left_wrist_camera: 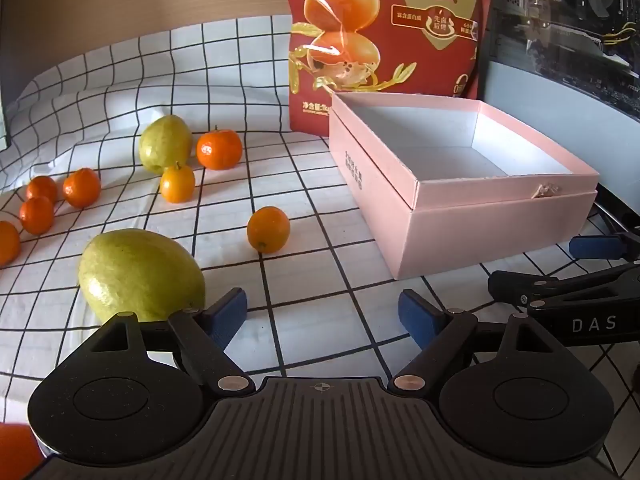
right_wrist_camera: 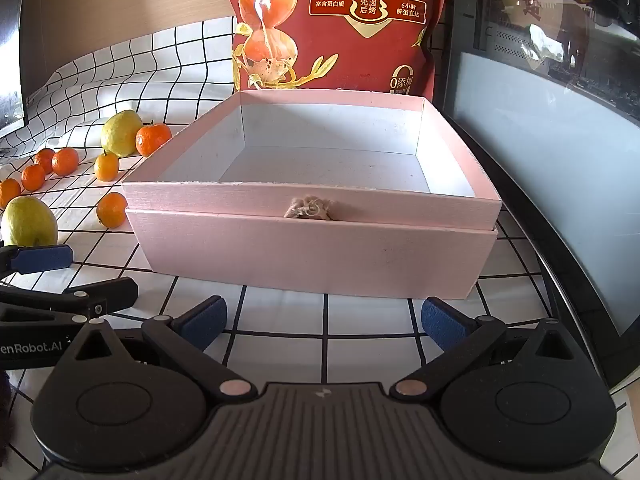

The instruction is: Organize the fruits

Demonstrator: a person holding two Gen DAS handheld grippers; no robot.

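Observation:
An open, empty pink box (left_wrist_camera: 496,216) (right_wrist_camera: 312,248) stands on the checked cloth. Left of it lie fruits: a near green-yellow guava (left_wrist_camera: 140,274) (right_wrist_camera: 28,220), a far guava (left_wrist_camera: 165,144) (right_wrist_camera: 120,132), a tangerine (left_wrist_camera: 219,149) (right_wrist_camera: 152,139), two kumquats (left_wrist_camera: 268,229) (left_wrist_camera: 177,183), and several small oranges (left_wrist_camera: 81,187) at the far left. My left gripper (left_wrist_camera: 324,314) is open and empty, just right of the near guava. My right gripper (right_wrist_camera: 324,322) is open and empty in front of the box.
A tall red snack bag (left_wrist_camera: 384,40) (right_wrist_camera: 340,24) stands behind the box. A dark glass-fronted case (right_wrist_camera: 560,120) runs along the right. The grid cloth (left_wrist_camera: 304,280) covers the table. The right gripper's fingers (left_wrist_camera: 592,248) show at the left view's right edge.

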